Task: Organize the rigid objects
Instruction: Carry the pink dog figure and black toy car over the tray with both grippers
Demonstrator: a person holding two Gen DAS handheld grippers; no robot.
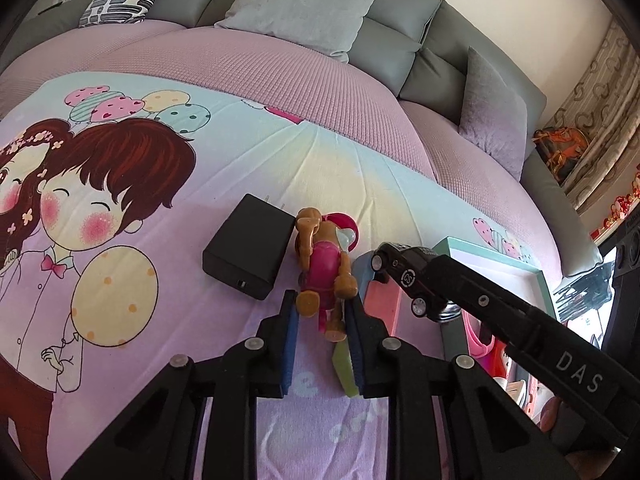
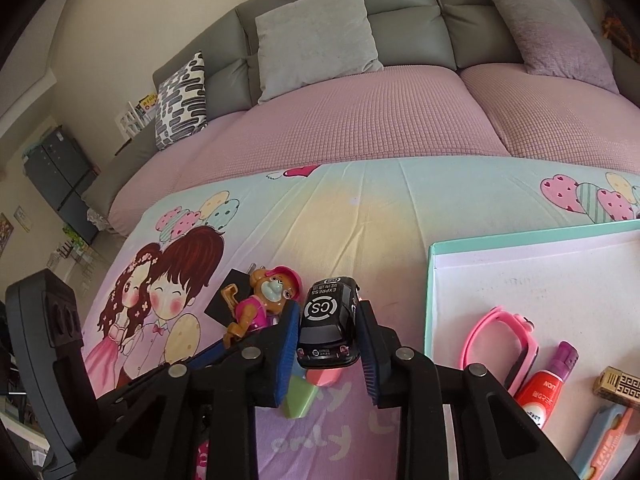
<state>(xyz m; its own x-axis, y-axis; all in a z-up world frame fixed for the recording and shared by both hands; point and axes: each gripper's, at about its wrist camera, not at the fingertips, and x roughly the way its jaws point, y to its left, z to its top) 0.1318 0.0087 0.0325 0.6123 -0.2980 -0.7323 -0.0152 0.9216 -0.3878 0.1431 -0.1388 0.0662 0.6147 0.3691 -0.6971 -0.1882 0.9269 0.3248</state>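
My left tongs clamped on dog figure's legs, beside black charger. My right tongs pinch toy car across width, long axis along fingers. Teal box just right of car; right hand nearer.

Soft daylight fills both views, bright and even, with a pale warm patch on the printed sheet. Shadows stay faint. A window at the left view's right edge is blown out to white. Fisheye bending curves the sofa, and dark vignette rims each picture. The focus is fairly sharp throughout.
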